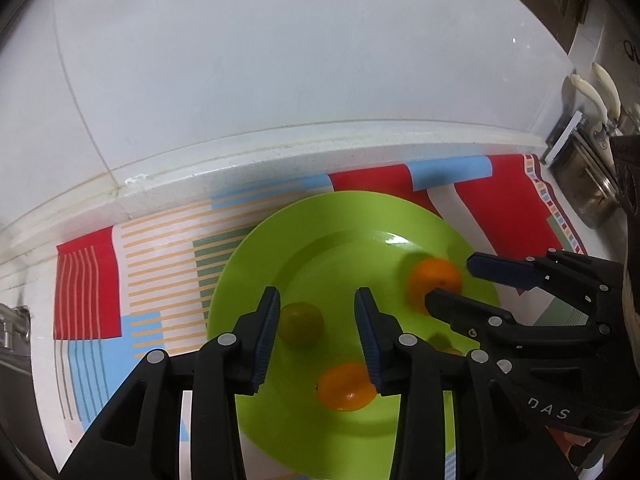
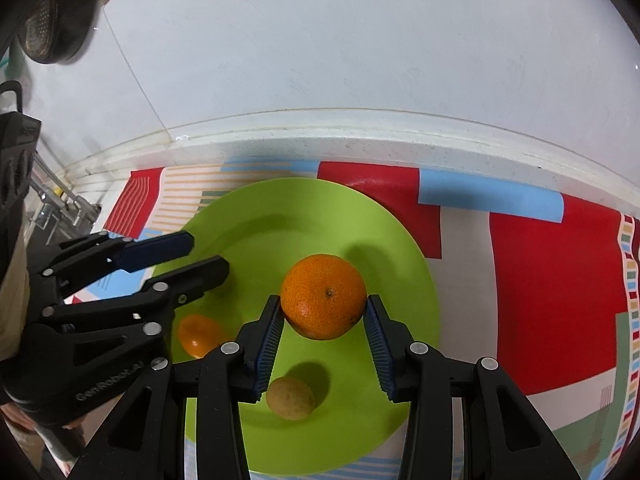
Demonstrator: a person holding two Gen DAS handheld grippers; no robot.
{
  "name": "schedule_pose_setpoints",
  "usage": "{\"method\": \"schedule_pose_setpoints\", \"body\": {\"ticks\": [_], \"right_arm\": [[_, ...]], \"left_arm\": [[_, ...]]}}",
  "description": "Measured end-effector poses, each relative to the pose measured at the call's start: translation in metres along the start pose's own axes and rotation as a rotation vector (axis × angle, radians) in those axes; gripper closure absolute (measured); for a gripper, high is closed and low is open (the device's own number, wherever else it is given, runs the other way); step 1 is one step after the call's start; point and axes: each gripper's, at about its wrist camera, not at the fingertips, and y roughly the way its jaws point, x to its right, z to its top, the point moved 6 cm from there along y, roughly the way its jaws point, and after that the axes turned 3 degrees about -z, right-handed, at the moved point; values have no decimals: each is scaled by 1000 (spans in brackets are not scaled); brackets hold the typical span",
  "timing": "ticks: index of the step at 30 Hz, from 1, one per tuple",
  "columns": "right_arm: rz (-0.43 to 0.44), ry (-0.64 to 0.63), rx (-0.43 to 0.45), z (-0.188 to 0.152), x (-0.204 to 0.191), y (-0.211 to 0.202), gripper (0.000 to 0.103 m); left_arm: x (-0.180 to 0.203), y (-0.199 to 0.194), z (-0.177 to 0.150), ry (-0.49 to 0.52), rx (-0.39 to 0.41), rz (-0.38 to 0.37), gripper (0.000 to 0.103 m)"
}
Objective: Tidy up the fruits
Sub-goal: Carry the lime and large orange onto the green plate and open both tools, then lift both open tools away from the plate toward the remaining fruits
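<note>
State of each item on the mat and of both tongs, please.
Green plate: upright on mat, holding fruit.
Large orange: on plate, between right tongs, pads barely apart from it.
Small orange: loose on plate.
Greenish fruit: loose on plate.
Left tongs: open, empty.

One green plate (image 2: 392, 240); two oranges, one large (image 2: 323, 296) and one small (image 2: 199, 336); one yellowish-green fruit (image 2: 290, 397), perhaps a lime; one patterned mat (image 2: 552, 300); two grippers (image 2: 320, 344) (image 1: 316, 336).
</note>
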Motion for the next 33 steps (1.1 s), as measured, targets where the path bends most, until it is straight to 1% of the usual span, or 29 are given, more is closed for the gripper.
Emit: {"method": "schedule_pose_setpoints", "body": {"ticks": [1,2,5,9,14,20,24,27,33], "right_arm": [[-1,2,5,0,1,-1,52],[-3,6,10,1,1,-3,51],[3,7,31,1,1,-13,51],[-13,-9,80,-1,-3,-37,51],[-11,-19,141,-7,-10,-70,51],[-59,-67,239,-25,-20,-116,51],[-89,-92,299,-38,-30,-143,51],[-96,-101,330,-49,-34,-159,51],[-103,-119,379,-75,-47,-190,51]], "left_arm": [[0,-3,0,1,2,4,64],[0,-7,-1,2,9,9,64],[-1,-20,-3,-2,25,21,62],[3,-42,-9,7,52,26,60],[11,-78,-18,28,118,17,54],[23,-124,-37,68,203,23,50],[30,-153,-49,73,251,-1,45],[37,-171,-60,86,279,-4,43],[49,-197,-85,122,306,-17,39]]}}
